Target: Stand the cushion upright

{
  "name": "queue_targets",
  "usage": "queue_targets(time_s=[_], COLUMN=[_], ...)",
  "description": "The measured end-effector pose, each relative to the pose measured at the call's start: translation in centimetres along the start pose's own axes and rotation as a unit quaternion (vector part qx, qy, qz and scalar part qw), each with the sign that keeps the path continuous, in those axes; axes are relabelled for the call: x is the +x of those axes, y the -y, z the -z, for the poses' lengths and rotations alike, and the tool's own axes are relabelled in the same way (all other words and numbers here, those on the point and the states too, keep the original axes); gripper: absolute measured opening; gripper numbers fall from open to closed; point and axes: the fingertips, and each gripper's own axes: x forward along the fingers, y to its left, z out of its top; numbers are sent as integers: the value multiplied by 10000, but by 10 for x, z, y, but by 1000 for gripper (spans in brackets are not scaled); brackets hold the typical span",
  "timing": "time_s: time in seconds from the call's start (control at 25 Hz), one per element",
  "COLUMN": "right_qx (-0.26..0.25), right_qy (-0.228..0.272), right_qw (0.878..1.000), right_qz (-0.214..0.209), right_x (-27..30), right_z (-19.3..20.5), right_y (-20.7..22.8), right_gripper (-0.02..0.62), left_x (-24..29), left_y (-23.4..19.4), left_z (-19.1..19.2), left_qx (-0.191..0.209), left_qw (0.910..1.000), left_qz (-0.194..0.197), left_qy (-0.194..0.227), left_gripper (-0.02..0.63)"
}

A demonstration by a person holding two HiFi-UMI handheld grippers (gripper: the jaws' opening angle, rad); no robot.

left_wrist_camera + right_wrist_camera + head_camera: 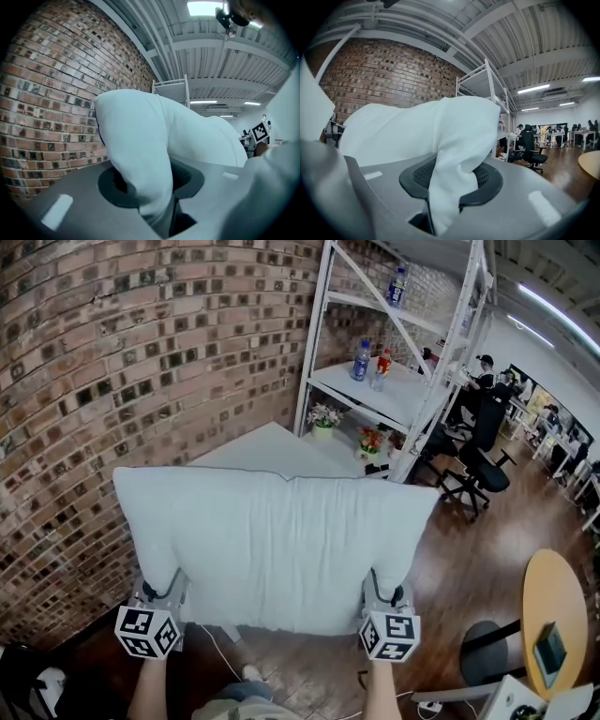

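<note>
Brick wall [112,381] filling everything left of the left tongs [161,596] and beyond them, dark wooden floor [469,549] spreading off to the right of the right tongs [385,599], and a tall white rack [394,381] standing well ahead on that side. A white tabletop [272,451] sits straight ahead, beyond both tongs, against the wall. And here's the cushion [281,545], big, pale and rectangular, slung between the two tongs and reaching forward from them, broad face toward the head view. Its far edge lines up over the tabletop, and whether it touches there I can't tell. Left tongs have the near left corner: jaws partly closed, fabric bunched and pinched between the pads, cushion billowing up ahead of them. Right tongs, same story on the near right corner, a fold of white fabric clamped between the dark pads. A round wooden table [555,606] lies off to the right of the right tongs, office chairs [478,474] further ahead on that side. Small stuff: bottles [362,360] up on the rack, flower pots [324,418] low down beside it
</note>
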Motion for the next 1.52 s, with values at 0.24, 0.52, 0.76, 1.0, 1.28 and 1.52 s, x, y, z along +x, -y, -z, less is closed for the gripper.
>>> queue_targets(time_s=[0.24,0.52,0.76,1.0,1.28,1.52], right_qx=[-20,-57,-62,-43,8,-10], right_qy=[-36,-94,-91,-94,-22,18], right_qw=[10000,9999,9998,9997,9985,9956], right_qz=[-26,-68,-146,-240,-552,-937], right_x=[49,92,112,135,183,251], right_z=[-8,-9,-12,-9,-2,-6], right_y=[-2,-5,-17,-20,-17,-11], right_gripper=[129,129,129,129,127,126], left_x=[40,72,82,93,117,148], left_y=[-18,-37,-55,-63,-70,-75], left_z=[-9,-7,-9,-8,-6,-8], left_qx=[-36,-92,-130,-147,-81,-102], left_qw=[10000,9999,9997,9994,9982,9942], left_qz=[-68,-107,-194,-318,-585,-1060], left_qy=[-21,-21,17,26,51,118], left_gripper=[151,150,152,150,150,151])
